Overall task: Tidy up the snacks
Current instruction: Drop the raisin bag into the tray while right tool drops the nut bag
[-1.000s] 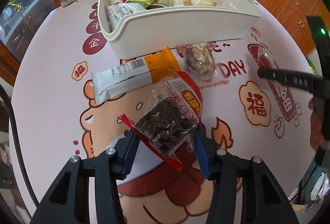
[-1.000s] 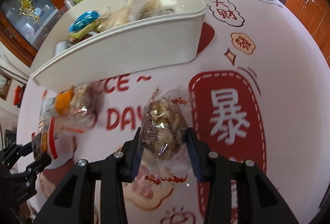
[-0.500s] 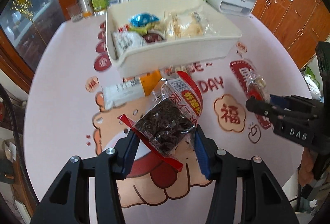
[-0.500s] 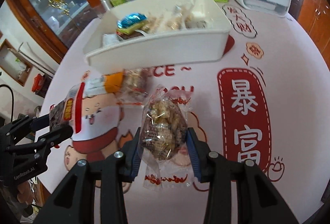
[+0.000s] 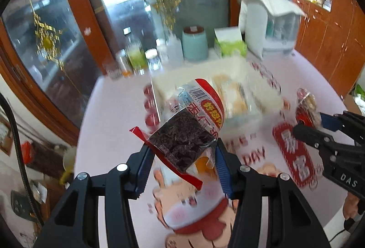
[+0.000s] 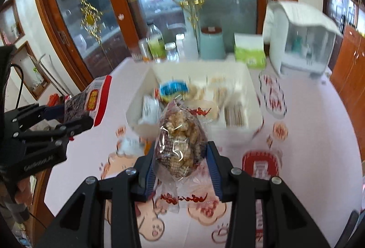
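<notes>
My left gripper (image 5: 181, 156) is shut on a red-and-clear packet of dark dried fruit (image 5: 184, 133) and holds it high above the table; it also shows in the right wrist view (image 6: 87, 104). My right gripper (image 6: 180, 163) is shut on a clear bag of brown nut clusters (image 6: 180, 145), also lifted, and seen in the left wrist view (image 5: 306, 106). The white snack bin (image 6: 253, 97) stands beyond both, holding several wrapped snacks, among them a blue packet (image 6: 174, 88). An orange-and-white bar (image 6: 130, 145) lies on the table before the bin.
The round table has a pink printed cloth (image 6: 308, 133). At its far edge stand bottles and jars (image 6: 156, 44), a teal canister (image 6: 212, 42), a green tissue box (image 6: 249, 51) and a white appliance (image 6: 301, 38). Glass doors and wood cabinets lie behind.
Both grippers have risen well above the table with their packets and tilted up, so the bin looks smaller and farther below. The grip on each packet is unchanged.
</notes>
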{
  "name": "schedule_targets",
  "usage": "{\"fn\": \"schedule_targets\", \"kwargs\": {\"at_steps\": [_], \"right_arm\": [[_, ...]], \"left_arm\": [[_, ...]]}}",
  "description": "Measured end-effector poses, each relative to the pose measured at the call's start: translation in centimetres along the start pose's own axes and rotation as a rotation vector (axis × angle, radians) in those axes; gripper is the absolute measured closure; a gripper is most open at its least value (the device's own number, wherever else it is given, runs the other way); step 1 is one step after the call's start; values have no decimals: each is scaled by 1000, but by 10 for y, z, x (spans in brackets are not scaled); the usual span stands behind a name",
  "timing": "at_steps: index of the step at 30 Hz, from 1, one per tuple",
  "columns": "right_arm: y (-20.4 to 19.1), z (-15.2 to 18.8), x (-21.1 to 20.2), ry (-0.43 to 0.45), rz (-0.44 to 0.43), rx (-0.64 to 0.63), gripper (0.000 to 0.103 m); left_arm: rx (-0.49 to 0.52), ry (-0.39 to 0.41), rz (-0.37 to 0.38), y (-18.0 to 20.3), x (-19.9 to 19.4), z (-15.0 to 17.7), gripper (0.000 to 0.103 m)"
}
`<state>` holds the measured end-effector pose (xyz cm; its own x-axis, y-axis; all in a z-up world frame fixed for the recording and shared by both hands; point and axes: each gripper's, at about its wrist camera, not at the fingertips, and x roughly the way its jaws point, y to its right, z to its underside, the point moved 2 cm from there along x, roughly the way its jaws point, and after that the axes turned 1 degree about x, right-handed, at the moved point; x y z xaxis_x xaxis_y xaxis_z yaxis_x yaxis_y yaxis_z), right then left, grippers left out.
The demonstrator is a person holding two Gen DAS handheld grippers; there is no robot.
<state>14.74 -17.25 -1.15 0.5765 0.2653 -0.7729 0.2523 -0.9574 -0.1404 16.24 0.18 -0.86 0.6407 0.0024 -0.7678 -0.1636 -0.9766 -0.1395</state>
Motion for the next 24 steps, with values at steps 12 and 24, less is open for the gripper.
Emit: {"fn": "schedule_targets", "kwargs": {"at_steps": [12, 24], "right_arm": [[10, -106, -11, 158, 76, -24, 62], [38, -155, 73, 72, 149, -7, 61]], "left_arm": [[34, 151, -67, -10, -2, -112, 52], [11, 14, -37, 3, 104, -147, 30]]}}
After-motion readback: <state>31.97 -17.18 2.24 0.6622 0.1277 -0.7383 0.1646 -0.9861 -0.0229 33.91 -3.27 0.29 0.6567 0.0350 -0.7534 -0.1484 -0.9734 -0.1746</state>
